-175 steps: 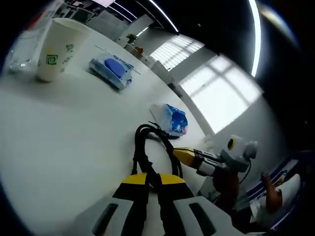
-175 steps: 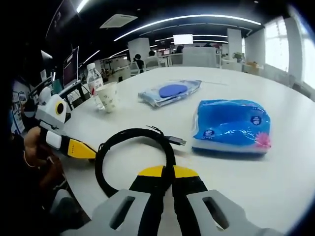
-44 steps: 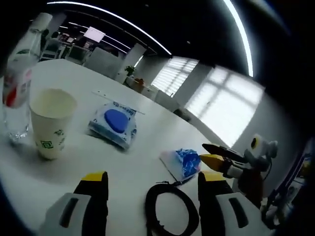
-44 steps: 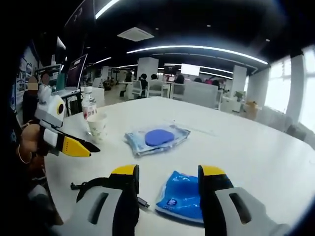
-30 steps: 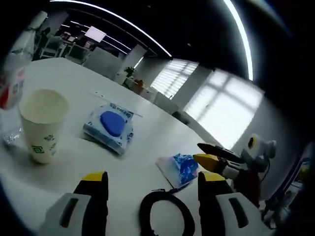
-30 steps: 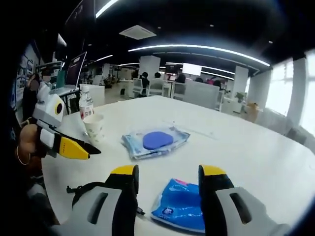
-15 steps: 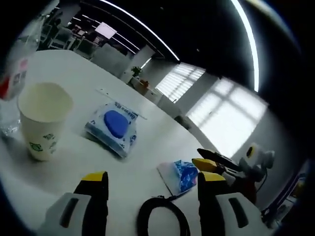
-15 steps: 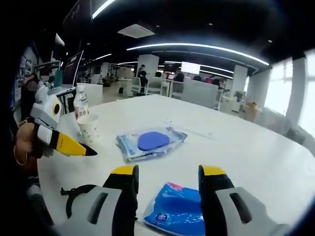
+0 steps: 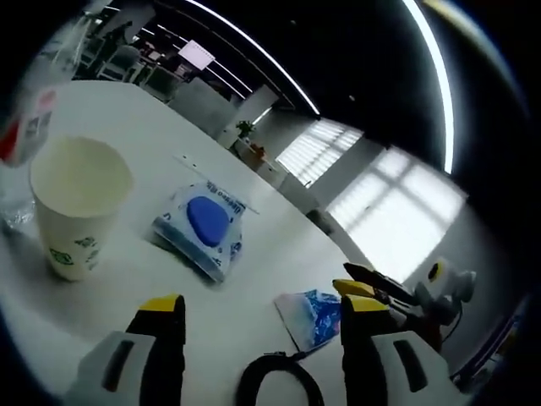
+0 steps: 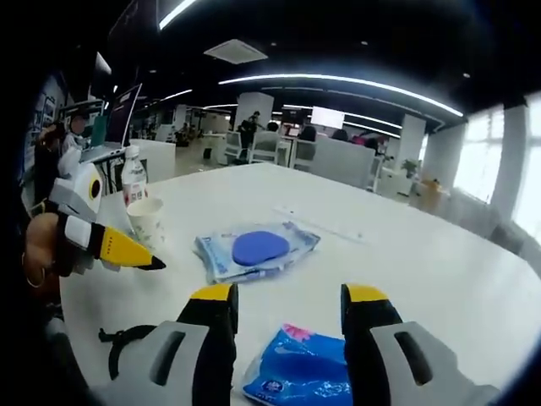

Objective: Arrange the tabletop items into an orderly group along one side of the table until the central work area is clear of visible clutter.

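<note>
Both grippers hang above the white table (image 10: pixel 439 271) with their jaws spread wide and nothing held. The left gripper (image 9: pixel 258 317) looks down at a coiled black cable (image 9: pixel 279 385) lying between its jaws, close to the near edge. Nearly six seconds ago both grippers were pinched on this cable; now it lies loose on the table.

A paper cup (image 9: pixel 74 203) stands at the far left, and beside it, further left, is a water bottle (image 9: pixel 25 135). To the right of the cup lies a flat wet wipes pack (image 9: pixel 203 228) with a blue lid. Nearer and to the right is a small blue tissue pack (image 9: pixel 314 315), just beside the cable.

The right gripper (image 10: pixel 287 326) sits over the tissue pack. Half a second ago the cup looked smaller in the left gripper view.
</note>
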